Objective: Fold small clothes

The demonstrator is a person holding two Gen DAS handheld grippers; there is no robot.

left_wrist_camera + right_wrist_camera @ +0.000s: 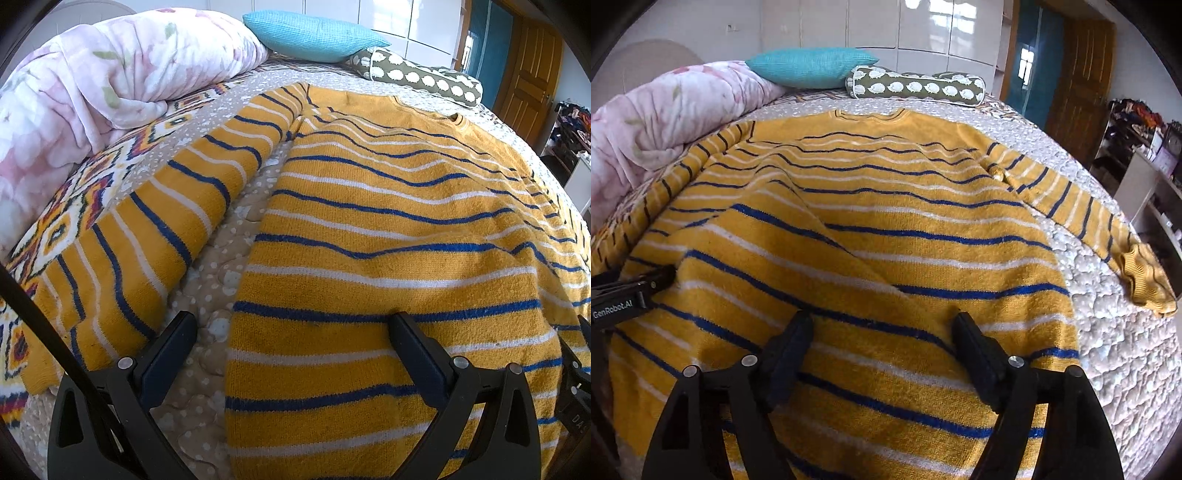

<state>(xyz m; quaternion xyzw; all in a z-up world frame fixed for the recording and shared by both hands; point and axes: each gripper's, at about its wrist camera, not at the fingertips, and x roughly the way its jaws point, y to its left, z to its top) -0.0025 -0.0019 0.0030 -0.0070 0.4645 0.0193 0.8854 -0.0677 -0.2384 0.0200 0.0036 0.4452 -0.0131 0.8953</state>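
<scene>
Sweater (871,236): yellow knit with blue and white stripes; spread flat on the bed, neckline toward the pillows, hem toward the cameras.
Sweater body: shallow wrinkles across the chest; a diagonal fold ridge running from the upper left down toward the lower middle in the right wrist view.
One sleeve (147,229): stretched out along the body's left side in the left wrist view, a strip of bedspread showing between sleeve and body.
Other sleeve (1082,218): angled out and down to the right in the right wrist view, ribbed cuff (1148,280) crumpled at its end on the bedspread.
Bedspread (1115,343): pale quilted cover with a white dotted print; patterned border visible at the left in the left wrist view.
Left hand-held gripper (295,332): jaws spread wide, nothing between the pads; one finger over bare bedspread, the other over the sweater's lower left part, straddling the side edge of the body.
Right hand-held gripper (882,328): jaws spread wide, nothing gripped; both fingers over the lower right part of the sweater body, near the hem corner. Contact with the knit: cannot tell.
Gripper spacing: left unit visible at the left edge of the right wrist view, beside the sweater's left side.
Blanket (92,92): pink floral, bunched at the bed's upper left.
Blue pillow (812,68): at the head of the bed.
Bolster cushion (916,86): olive with white print, just beside the blue pillow.
Door (1078,85): brown wood, beyond the bed at right.
</scene>
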